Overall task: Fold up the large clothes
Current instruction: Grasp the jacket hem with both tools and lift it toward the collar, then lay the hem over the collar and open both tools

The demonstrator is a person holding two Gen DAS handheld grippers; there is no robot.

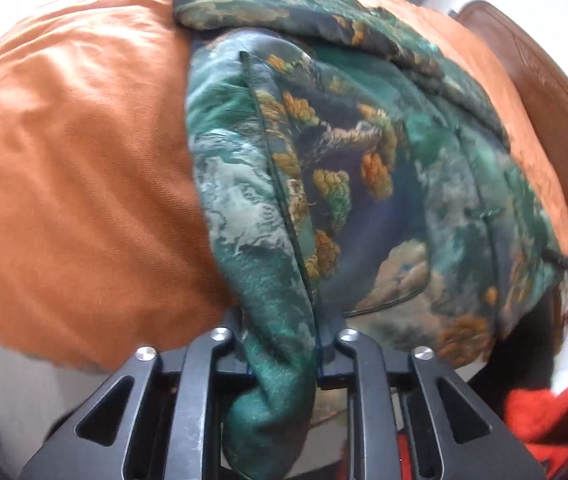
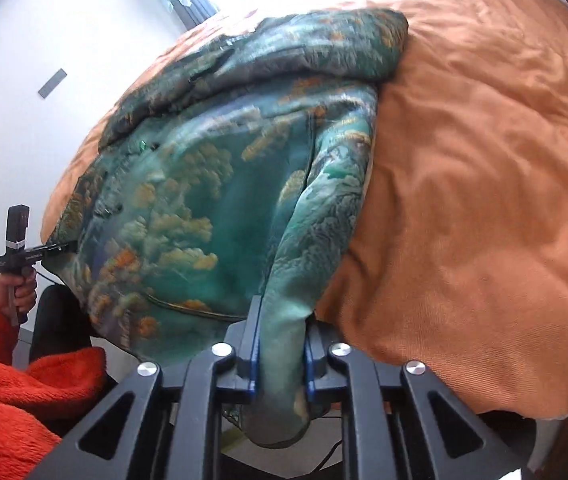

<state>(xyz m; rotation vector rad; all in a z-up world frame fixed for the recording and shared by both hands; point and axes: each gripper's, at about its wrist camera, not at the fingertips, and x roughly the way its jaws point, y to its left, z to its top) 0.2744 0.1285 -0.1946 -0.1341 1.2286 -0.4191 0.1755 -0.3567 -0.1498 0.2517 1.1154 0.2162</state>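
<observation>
Green brocade jacket [image 1: 364, 168] with gold and teal landscape pattern, spread on the orange bedspread [image 1: 64, 160] directly ahead of both tongs, near hem hanging over the bed's edge toward them. Partly folded already, by the look of it: a padded flap, sleeve or collar end, doubled back across the far end, and both side edges rolled inward into thick ridges. Not yet a compact bundle; body panel open and broad between the two ridges, so at least one lengthwise fold-over judged outstanding, probably near hem carried to far end.

Long axis running away from the tongs, from the overhanging hem near the tongs to the doubled-back flap at the far end; which end holds the collar not sure from here.

Left tongs [image 1: 280, 344] closed down on the jacket's left ridge of fabric, cloth bunched between the jaws and spilling below them. Right tongs [image 2: 280, 340] likewise clamped on the right ridge, blue pads pressing either side of the gathered cloth. Left tongs [image 2: 60, 247] also visible from the right wrist view at the far side of the hem, held by a hand [image 2: 18, 292] in a fuzzy red sleeve [image 2: 12, 392].

Beyond the jacket: a brown wooden headboard [image 1: 544, 100] to the right of the left tongs, white wall [image 2: 64, 40] left of the right tongs.
</observation>
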